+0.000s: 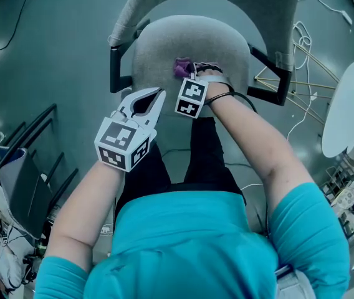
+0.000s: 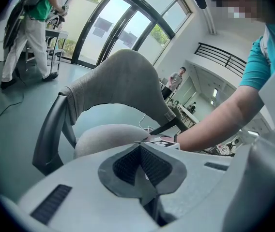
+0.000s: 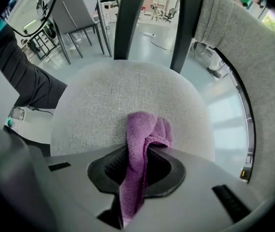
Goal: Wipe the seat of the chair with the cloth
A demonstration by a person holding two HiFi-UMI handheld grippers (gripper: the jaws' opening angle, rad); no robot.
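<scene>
On the grey fabric seat [image 3: 103,100], right hand-held gripper [image 3: 137,151] clamps purple terry cloth [image 3: 142,124]. Left hand-held gripper [image 2: 140,153] is closed, empty. Fabric drag could pull the cloth free.

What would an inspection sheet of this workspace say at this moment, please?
Surface: grey fabric chair seat, bare apart from the cloth.
Job's things: purple microfibre cloth, bunched end apparently resting on the seat.
Clutter: nothing seen on the seat.
Grippers: right gripper shut on the cloth, over the seat; left gripper shut, empty, held in front of the seat.
Cables: white cables on the floor right of the chair; dark cable on the floor to its left.
Surroundings: white round table to the right; glazed doors behind the chair; people standing in the background.
</scene>
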